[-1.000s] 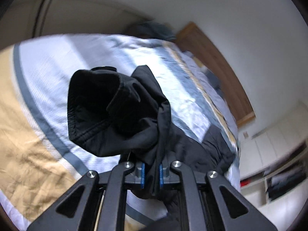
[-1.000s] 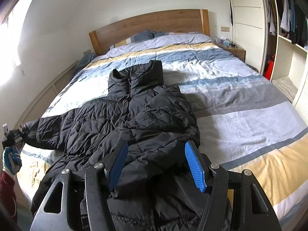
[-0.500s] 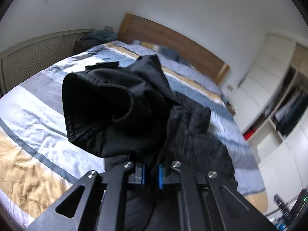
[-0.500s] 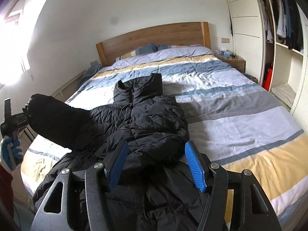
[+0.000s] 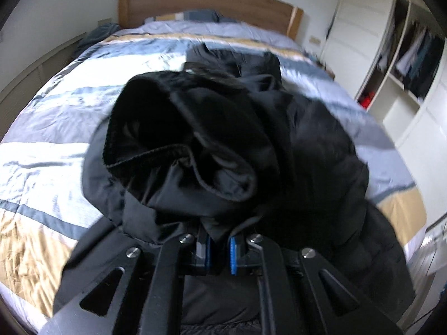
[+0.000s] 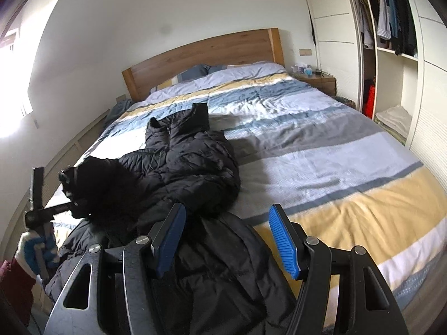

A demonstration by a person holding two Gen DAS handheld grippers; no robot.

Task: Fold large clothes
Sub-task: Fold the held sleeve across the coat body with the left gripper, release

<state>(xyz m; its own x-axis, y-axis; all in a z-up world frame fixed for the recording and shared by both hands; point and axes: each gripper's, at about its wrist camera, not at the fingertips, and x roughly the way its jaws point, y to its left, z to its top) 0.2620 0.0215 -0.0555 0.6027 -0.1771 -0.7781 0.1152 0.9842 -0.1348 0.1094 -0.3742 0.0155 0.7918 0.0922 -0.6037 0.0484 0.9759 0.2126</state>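
Observation:
A large black puffer jacket (image 6: 192, 167) lies on the striped bed (image 6: 321, 167), collar toward the headboard. My left gripper (image 5: 219, 254) is shut on the cuff of its left sleeve (image 5: 178, 145) and holds it raised above the jacket body (image 5: 321, 153). In the right wrist view the left gripper (image 6: 67, 206) with the lifted sleeve (image 6: 106, 184) is at the left edge of the bed. My right gripper (image 6: 226, 237) is open and empty, hovering over the jacket's lower part near the foot of the bed.
A wooden headboard (image 6: 206, 55) and pillows are at the far end. An open wardrobe (image 6: 391, 42) with hanging clothes stands on the right, a nightstand (image 6: 315, 79) beside it. A low wall panel (image 5: 36, 75) runs along the bed's left side.
My left gripper has lifted the sleeve off the bed's left edge and swung it inward over the jacket body. My right gripper stayed open and rose slightly.

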